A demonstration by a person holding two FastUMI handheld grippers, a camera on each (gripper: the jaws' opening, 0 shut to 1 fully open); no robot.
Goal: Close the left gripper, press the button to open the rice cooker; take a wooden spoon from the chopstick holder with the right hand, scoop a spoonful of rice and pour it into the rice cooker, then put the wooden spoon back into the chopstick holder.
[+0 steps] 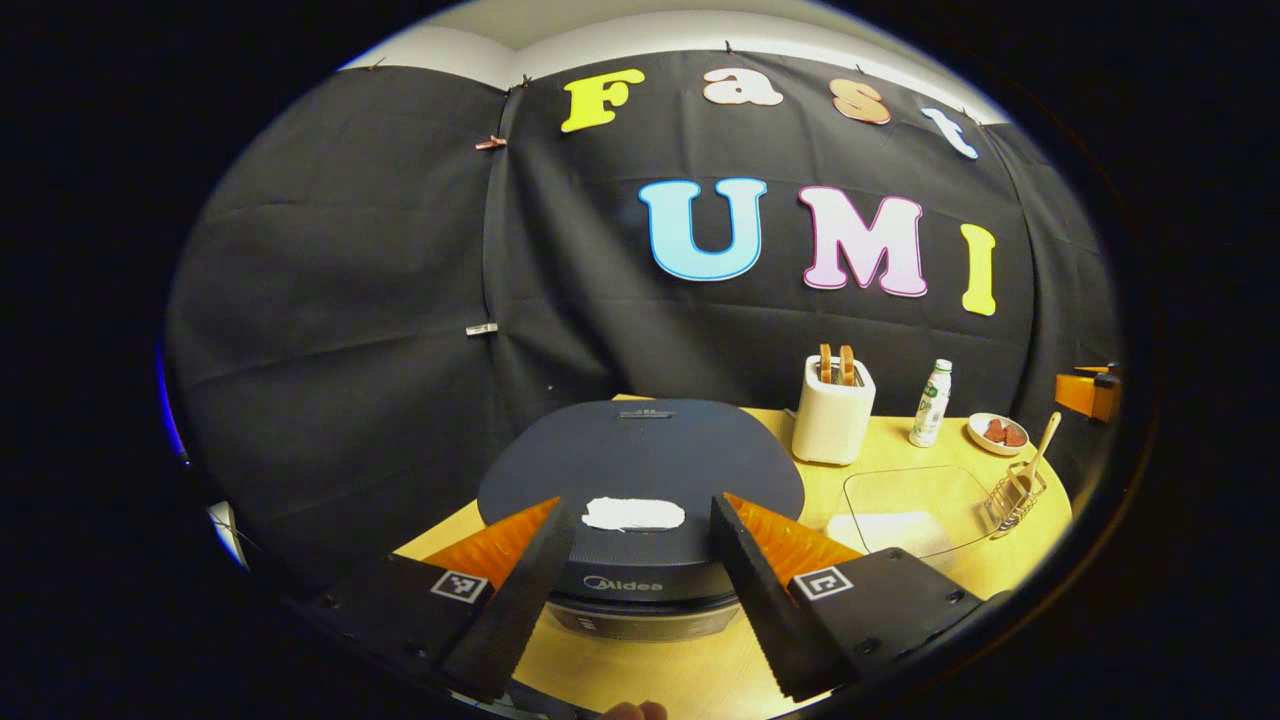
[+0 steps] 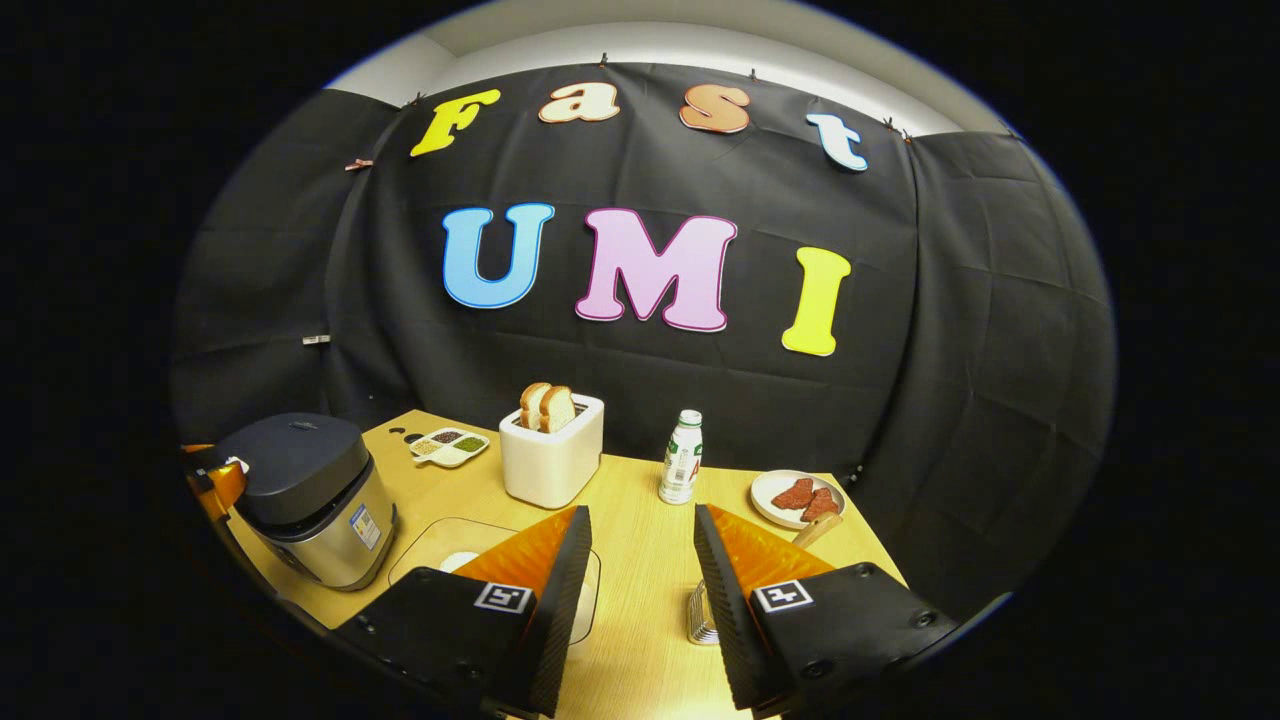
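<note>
A: Rice cooker first, then. In the left gripper view our left claw hangs wide open just over the near edge of its shut lid, one finger either side of the pale patch on top.

B: And we judge that as the hazard. The task wants the fingers closed before we press; spread like this, they could straddle the button and the lid stays down.

A: Or one tip lands off-centre and shoves the cooker back along the tabletop.

B: Our right claw is also wide, holding nothing, above the near tabletop beside a clear container.

A: The wooden spoon stands tilted in the chopstick holder, far right. That wire holder looks light; we'd guess a crooked pull could tip it.

B: Toaster, bottle and plate sit behind, close enough for us to clip.
</note>
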